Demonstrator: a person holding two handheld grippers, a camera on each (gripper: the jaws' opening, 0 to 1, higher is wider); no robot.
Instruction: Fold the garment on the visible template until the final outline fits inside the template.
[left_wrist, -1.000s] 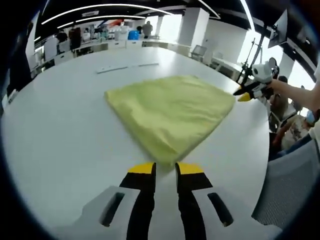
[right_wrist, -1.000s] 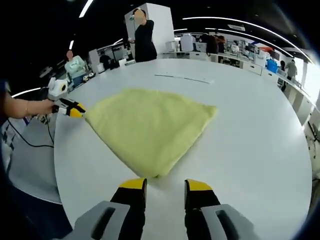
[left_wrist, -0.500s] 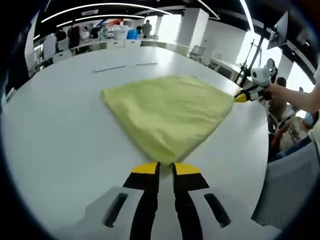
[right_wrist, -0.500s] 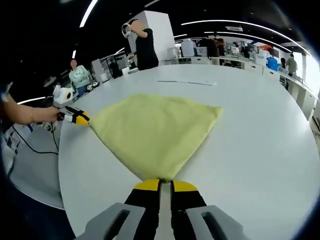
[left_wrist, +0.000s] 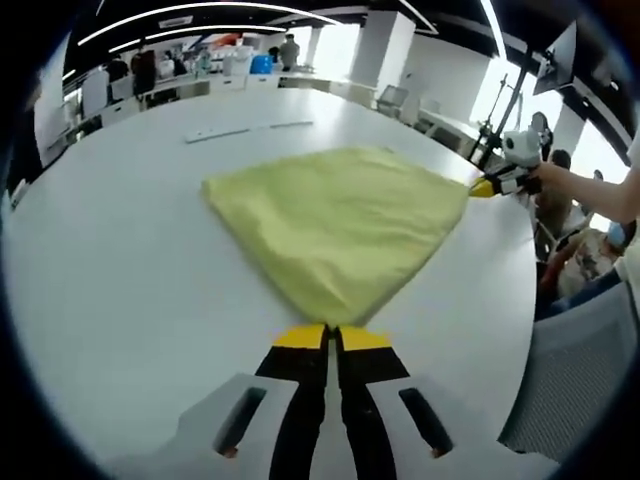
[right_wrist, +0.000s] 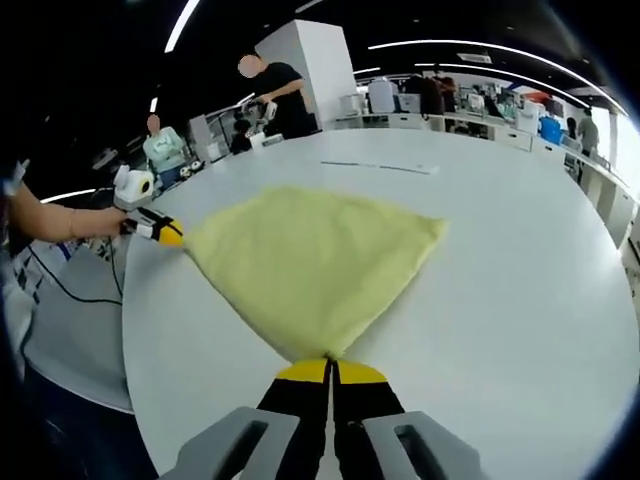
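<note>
Yellow garment (left_wrist: 340, 225), soft matte cloth folded to a kite-like shape, flat on smooth white round table (left_wrist: 120, 270); left gripper (left_wrist: 331, 337) and right gripper (right_wrist: 330, 371) jaws each pinched on a corner; risk: thin bite slipping when lifted, layers sliding apart.

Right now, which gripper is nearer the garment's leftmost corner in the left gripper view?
Left. The left gripper clamps the garment corner adjacent to it; the right gripper clamps the diagonally opposite corner.
</note>
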